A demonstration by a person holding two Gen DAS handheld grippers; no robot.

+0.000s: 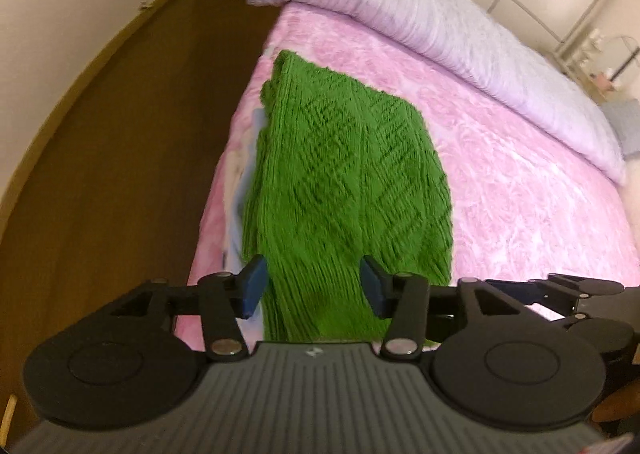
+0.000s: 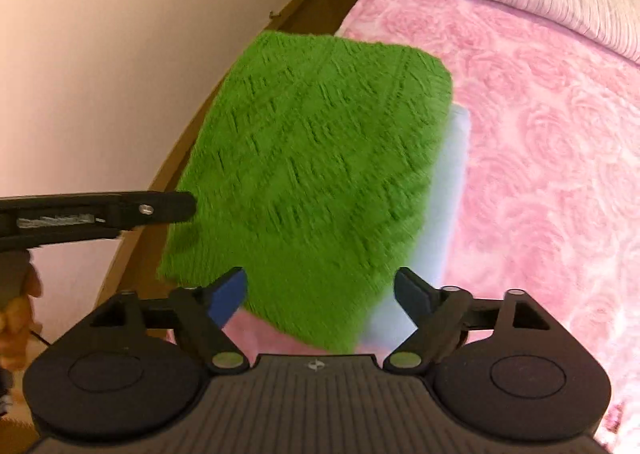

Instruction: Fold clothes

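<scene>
My left gripper (image 1: 314, 286) is spread wide, blue pads on either side of the near end of the green knitted garment (image 1: 344, 173), not pinching it. My right gripper (image 2: 320, 296) gapes wide too, nothing between its pads. The garment lies folded near the edge of the pink bedspread (image 2: 540, 141), atop what looks like a pale blue cloth (image 2: 444, 193), though blur leaves me unsure. Lilac duvet (image 1: 400, 9) beyond.
</scene>
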